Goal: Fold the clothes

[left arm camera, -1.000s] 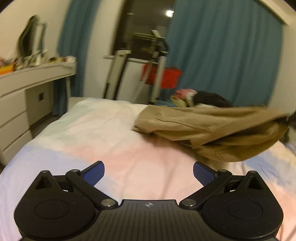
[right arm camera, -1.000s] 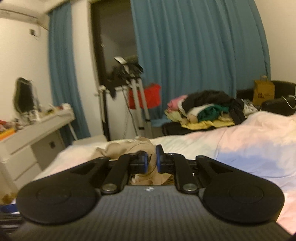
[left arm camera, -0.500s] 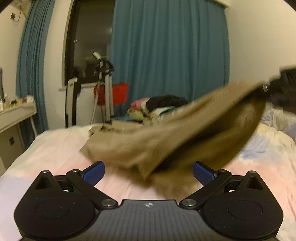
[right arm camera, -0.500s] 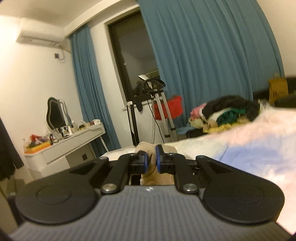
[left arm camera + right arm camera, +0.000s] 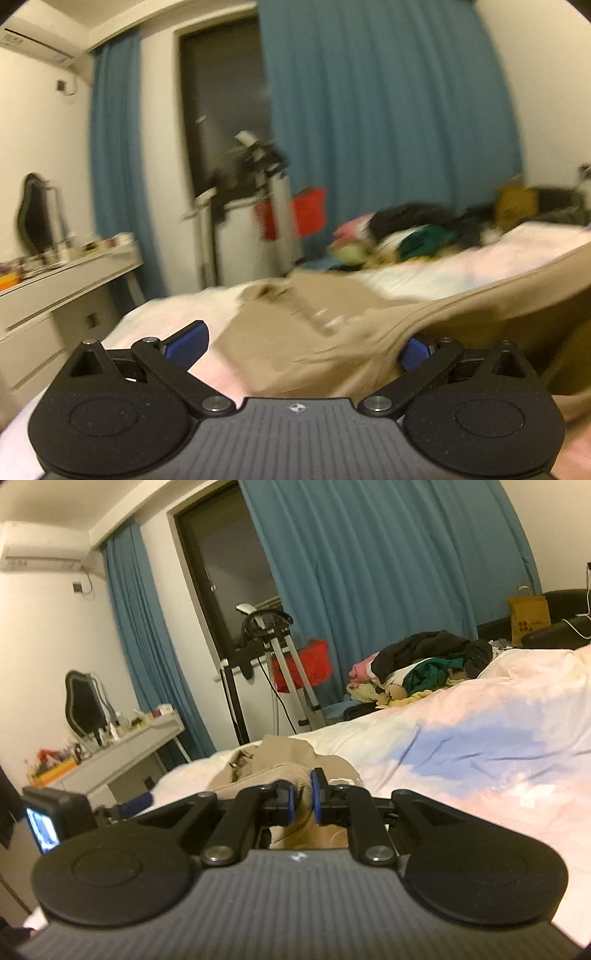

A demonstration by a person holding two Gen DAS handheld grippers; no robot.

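Right gripper (image 5: 303, 799): blue pads drawn close together on a bunched fold of the tan garment (image 5: 280, 760); cloth visibly pinched between them, so a firm hold on what looks like an edge or hem. Likely purpose: carry that edge across the rest of the garment to lay a fold. Left gripper (image 5: 299, 343): jaws wide apart, nothing gripped; tan garment (image 5: 332, 332) spreads between and ahead of the pads, its cloth running over the right-hand pad, though I cannot tell whether it actually touches. Reads as an open claw brought in to take a second corner or to steady the fold, not yet closed. Garment lies mostly on the bed (image 5: 480, 746), near end raised toward the right gripper, far end with what may be a waistband resting flat toward the bed's foot. Left view is motion-blurred; detail soft. Bed cover pale, with pink and blue patches, wrinkled, soft underlay, so folds may not hold crisp. Beyond: heap of unfolded clothes (image 5: 424, 664) past the bed, dark and green items on top. Teal curtains (image 5: 369, 572) flank a dark window; a metal stand with a red bin (image 5: 306, 664) in front. White dresser (image 5: 122, 753) at left, cluttered, with a mirror. Brown paper bag (image 5: 530, 618) at far right.
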